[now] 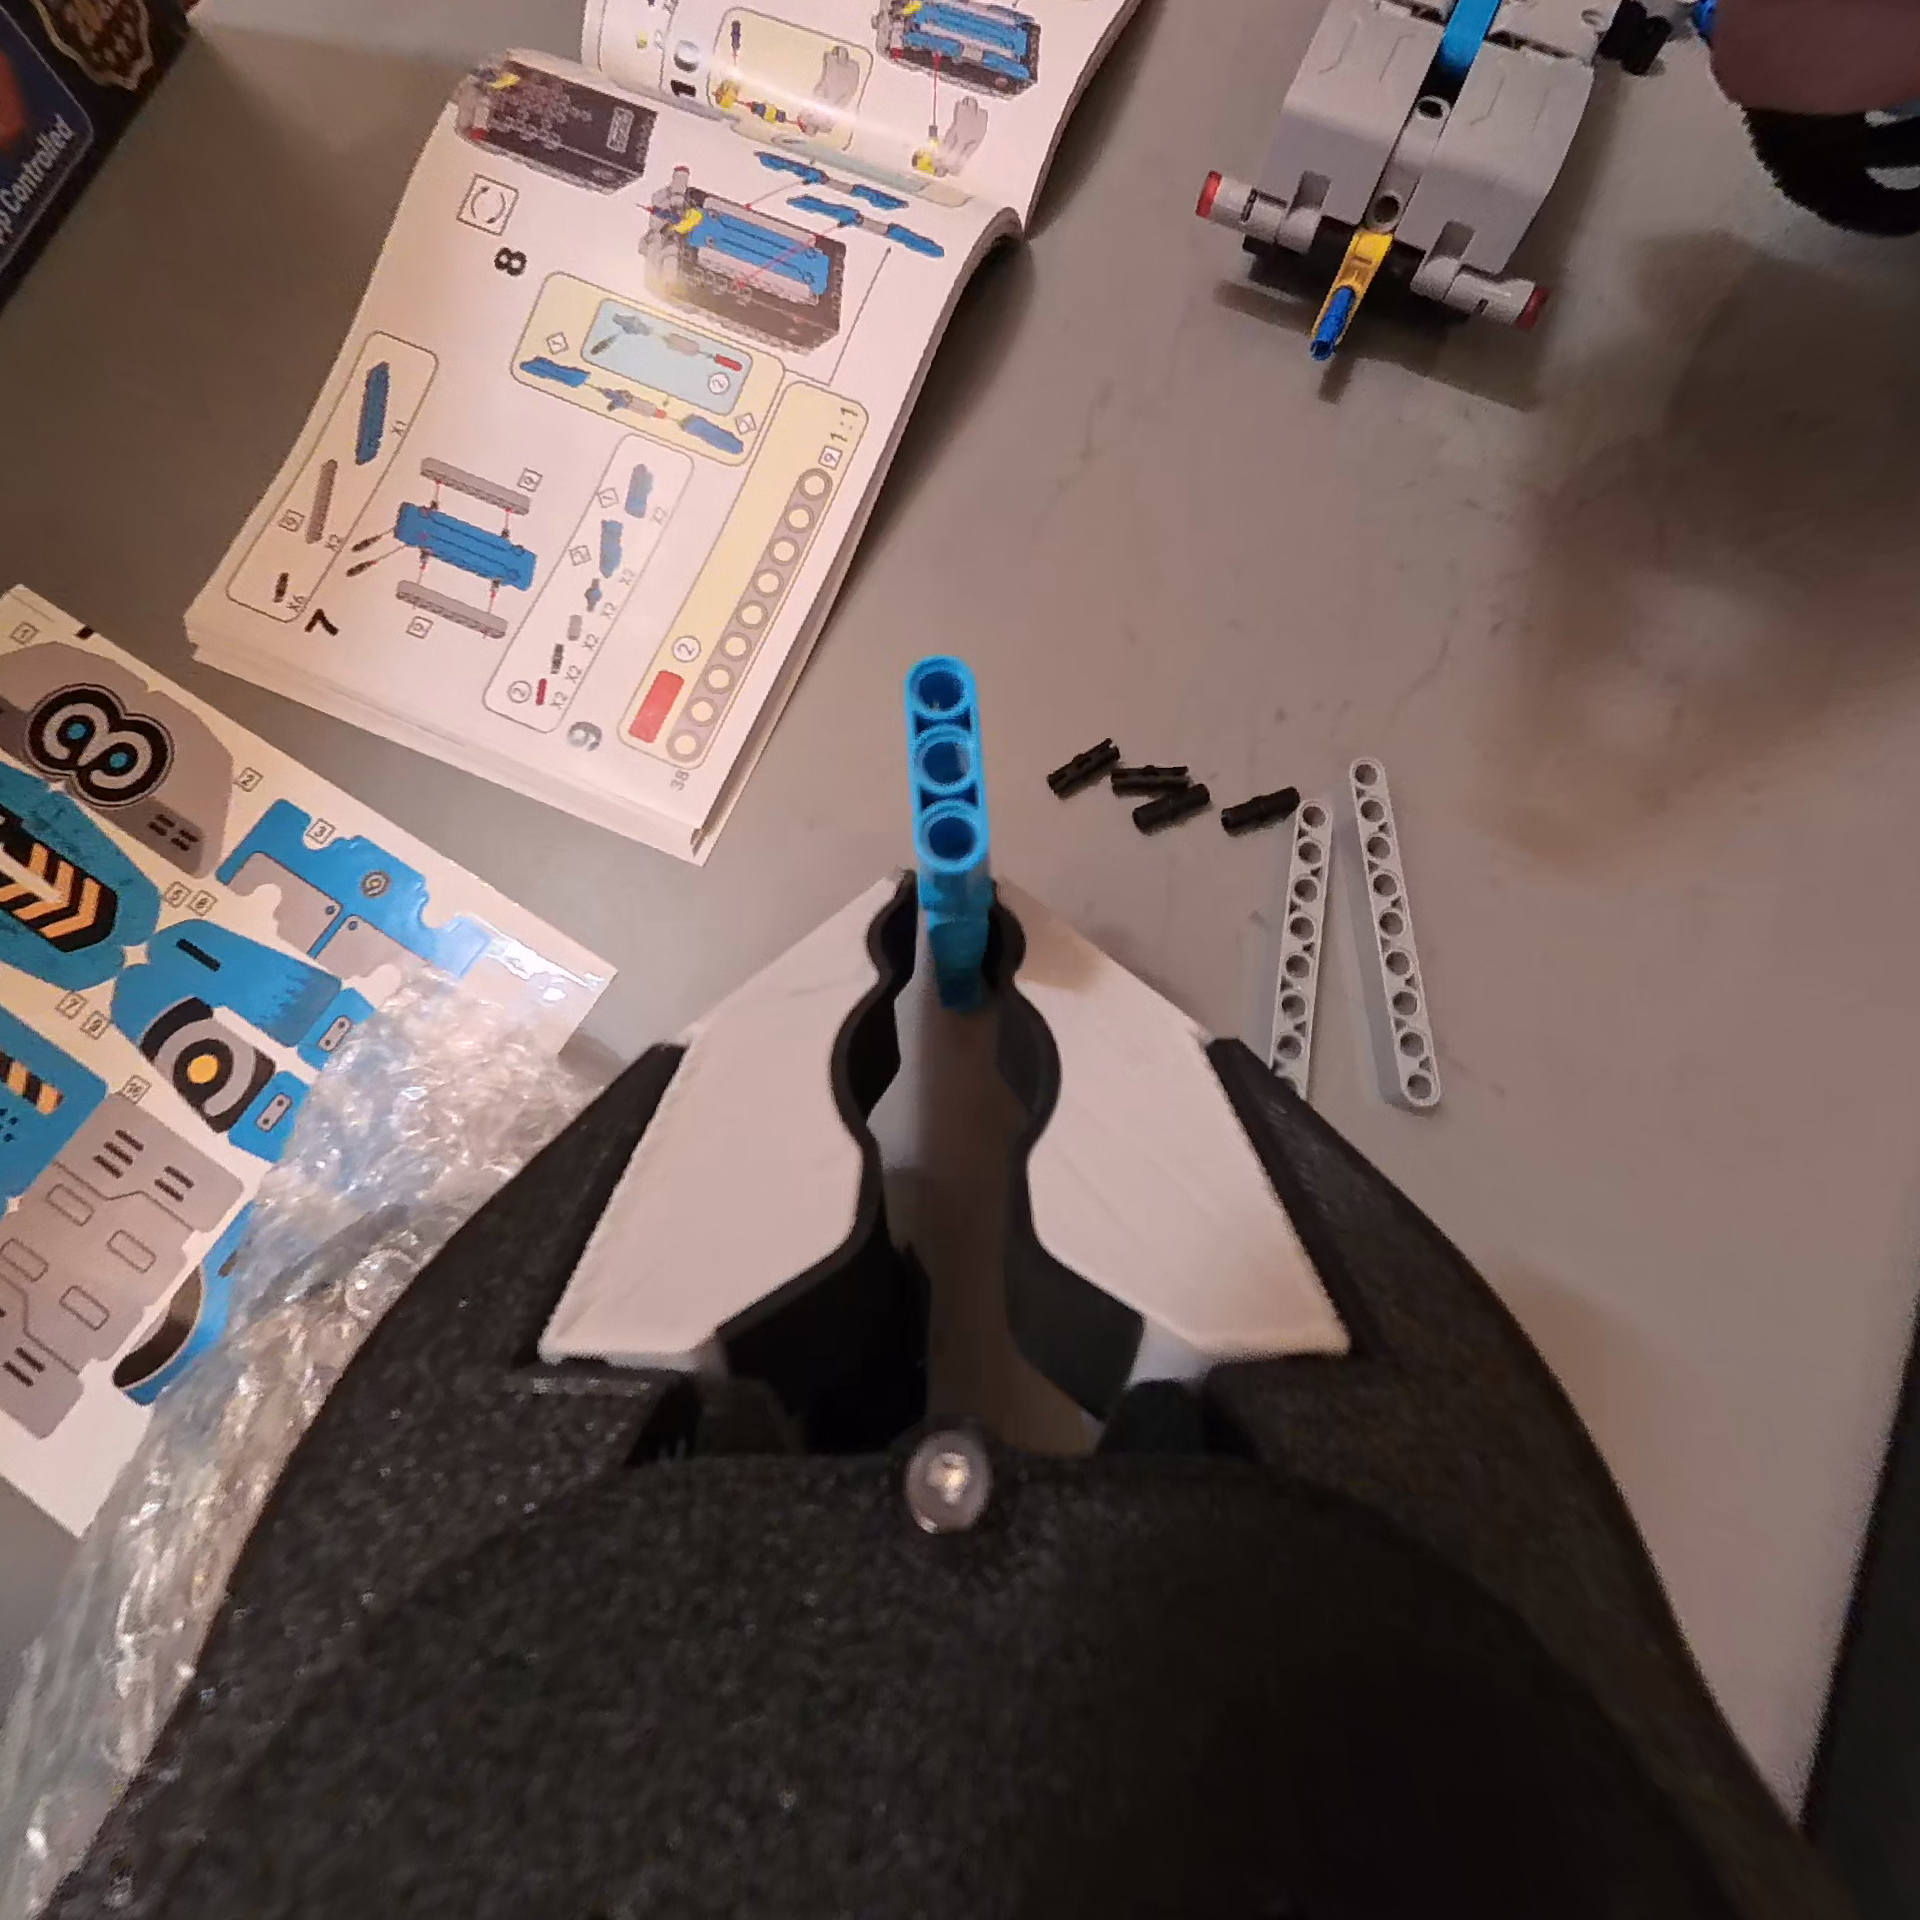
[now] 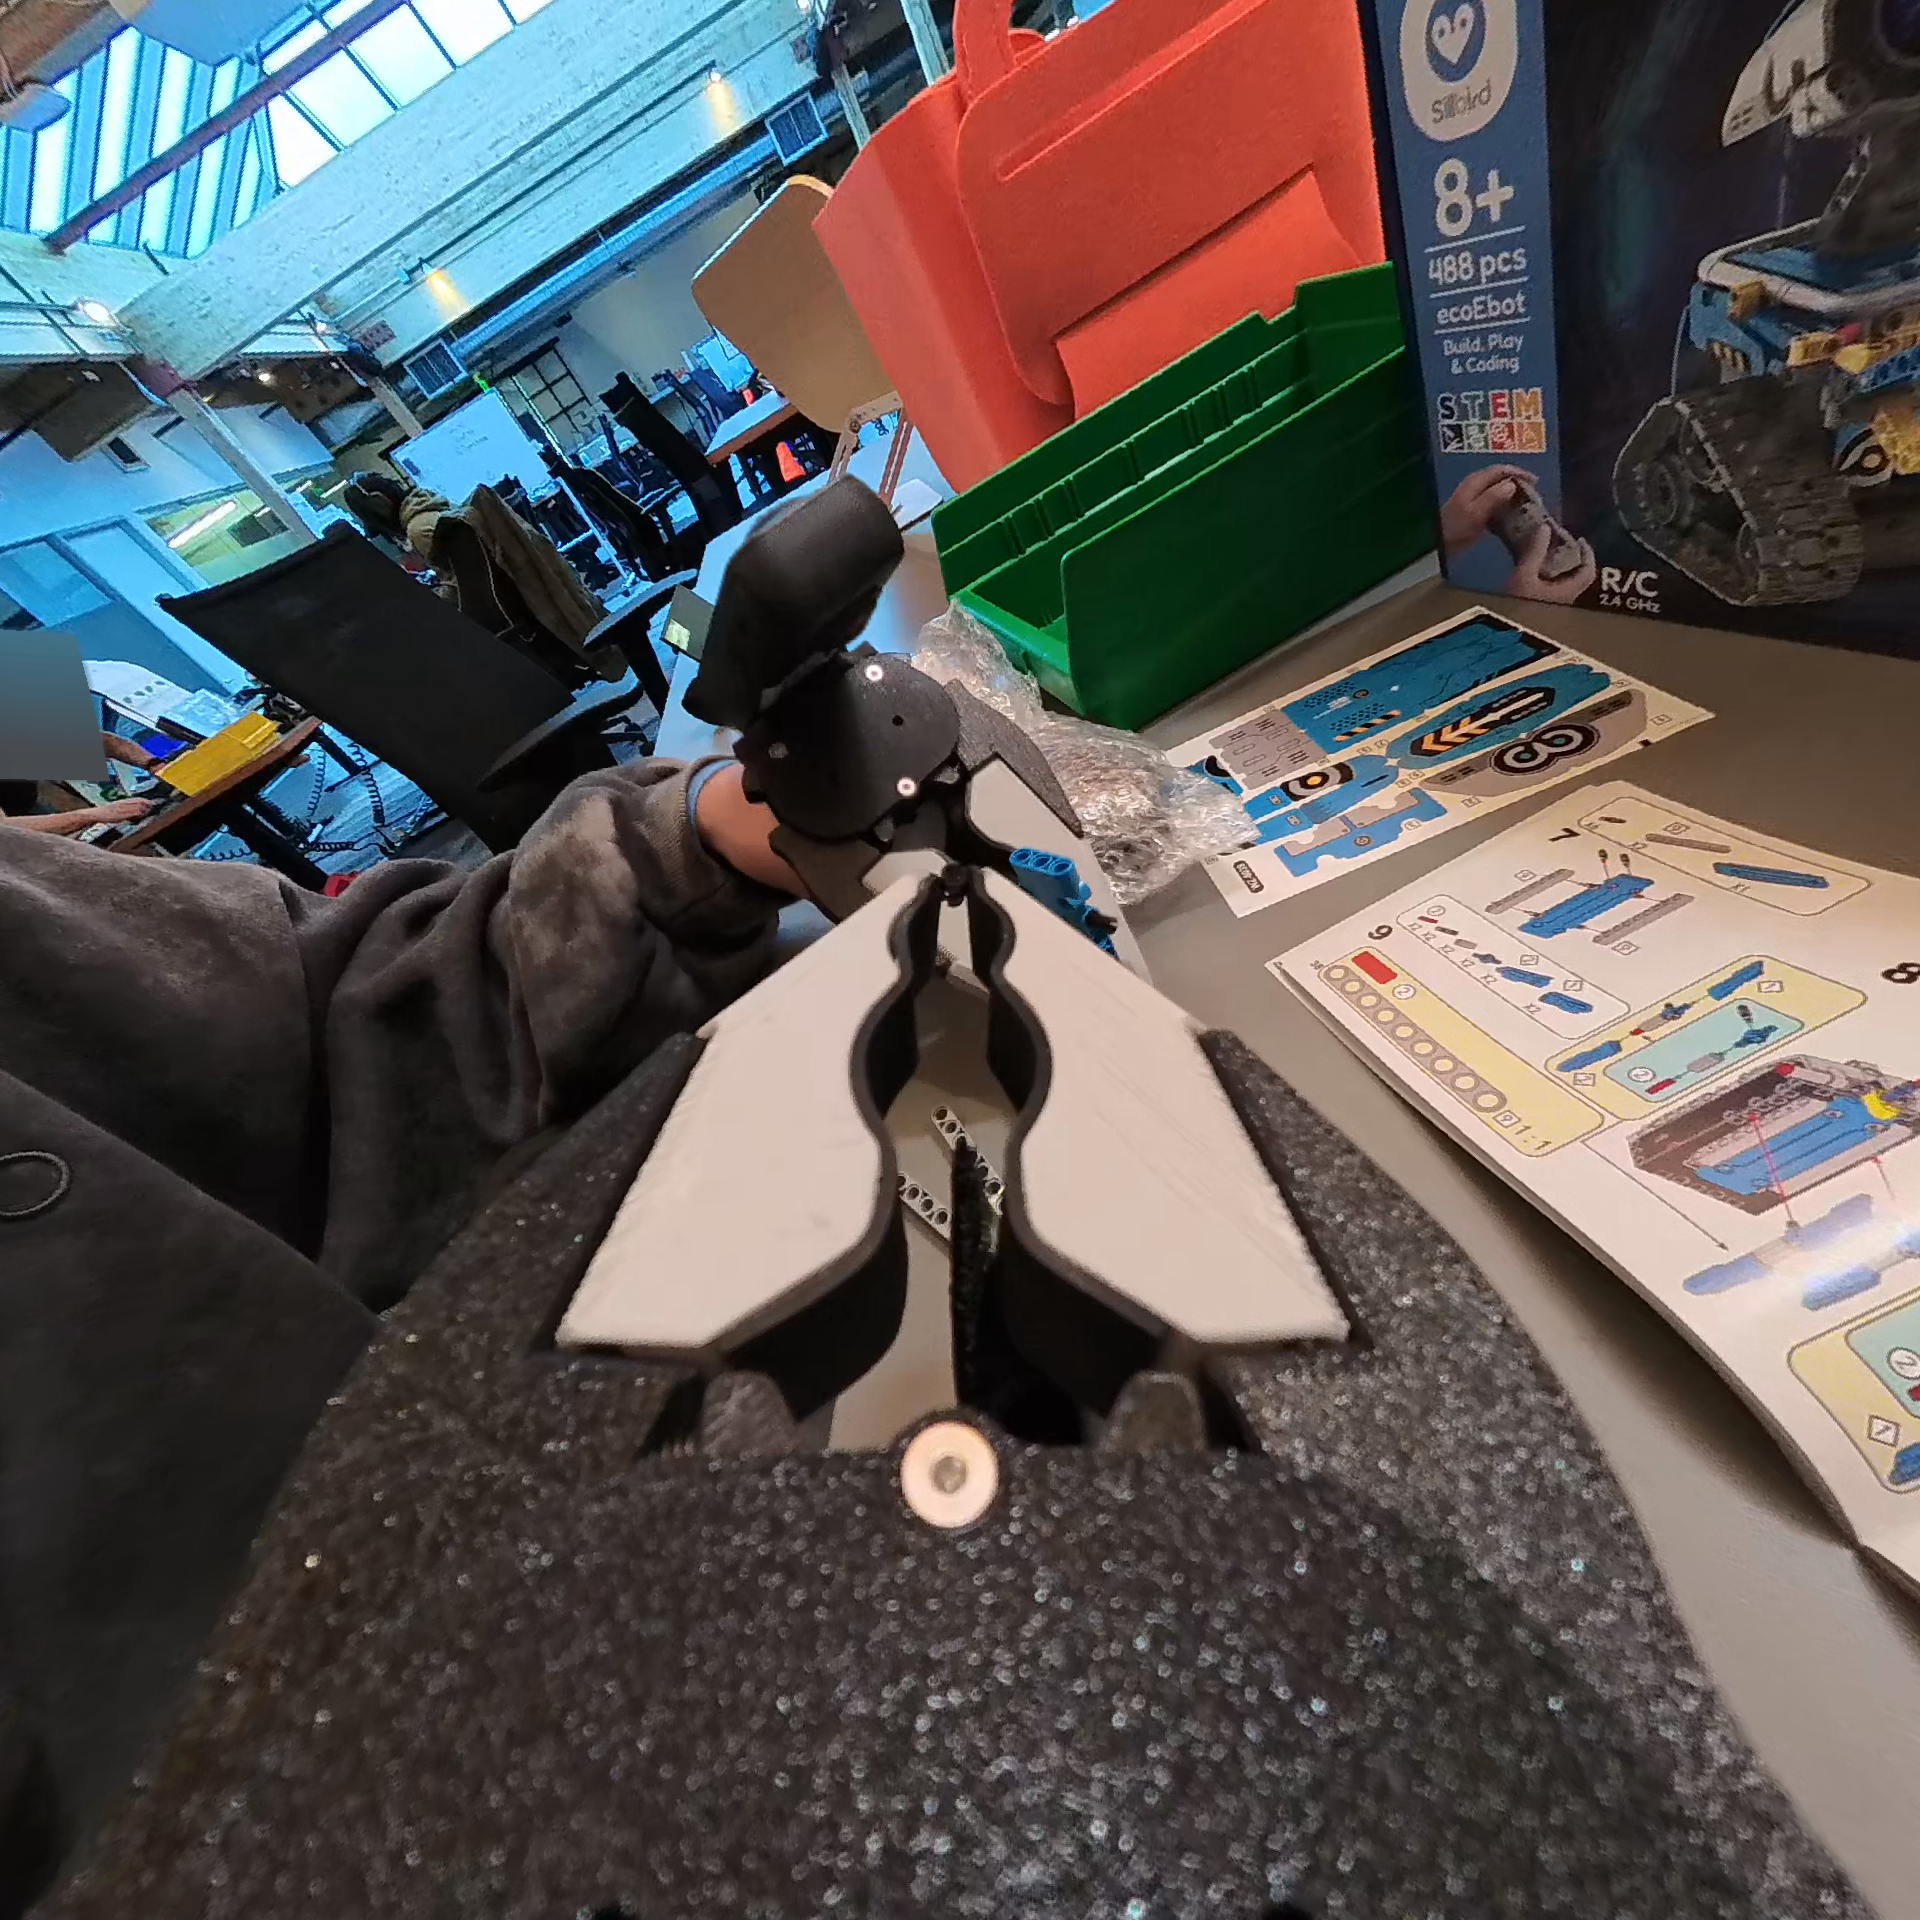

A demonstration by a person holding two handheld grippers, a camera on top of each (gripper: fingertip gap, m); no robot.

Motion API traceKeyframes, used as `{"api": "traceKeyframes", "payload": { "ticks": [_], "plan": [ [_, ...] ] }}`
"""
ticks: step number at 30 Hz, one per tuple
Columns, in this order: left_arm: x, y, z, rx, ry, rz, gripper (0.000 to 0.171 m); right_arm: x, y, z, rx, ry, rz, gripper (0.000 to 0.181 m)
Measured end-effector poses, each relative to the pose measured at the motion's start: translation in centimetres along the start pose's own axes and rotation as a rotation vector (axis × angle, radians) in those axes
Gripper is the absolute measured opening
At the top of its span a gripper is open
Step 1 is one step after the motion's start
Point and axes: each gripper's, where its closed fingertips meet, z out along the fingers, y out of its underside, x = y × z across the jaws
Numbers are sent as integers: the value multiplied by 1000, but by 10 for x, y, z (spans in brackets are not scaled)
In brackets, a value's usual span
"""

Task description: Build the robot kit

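My left gripper [image 1: 951, 914] is shut on a blue beam [image 1: 943, 769] with round holes. The beam sticks out forward past the fingertips, above the grey table [image 1: 1195, 540]. My right gripper [image 2: 951, 899] is shut on a small black pin [image 2: 951, 883] at its tips. It holds the pin close to the left gripper's blue beam [image 2: 1049, 868], which shows just behind. Several loose black pins [image 1: 1153, 795] and two long grey beams [image 1: 1351, 935] lie on the table right of the left gripper. The grey beams also show through the right gripper's gap [image 2: 940, 1143].
An open instruction booklet [image 1: 582, 436] lies ahead left, with a sticker sheet [image 1: 156, 987] and bubble wrap [image 1: 343, 1195] beside it. A partly built grey model [image 1: 1403, 177] stands far right. A green bin [image 2: 1195, 520], an orange bag [image 2: 1091, 239] and the kit box [image 2: 1662, 312] stand at the back. The left gripper's tips are roughly 15 cm from the right gripper's.
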Motion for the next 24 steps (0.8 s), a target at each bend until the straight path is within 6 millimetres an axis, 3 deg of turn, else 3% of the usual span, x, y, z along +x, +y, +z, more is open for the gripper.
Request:
{"api": "traceKeyframes", "payload": {
  "ticks": [12, 15, 19, 24],
  "plan": [
    [1, 6, 1, -34, 0, 23, 6, 0, 1, 0, -3, -1, 0, 4],
    [7, -17, -10, 96, 39, 15, 6, 1, 0, -1, 0, 0, 2, 4],
    [39, -68, -52, 425, 155, 128, 6, -9, -3, -1, 7, -51, -16, 3],
    [54, -83, -75, 561, 313, 70, 7, -30, -3, 3, 14, -129, -118, 3]
  ]
}}
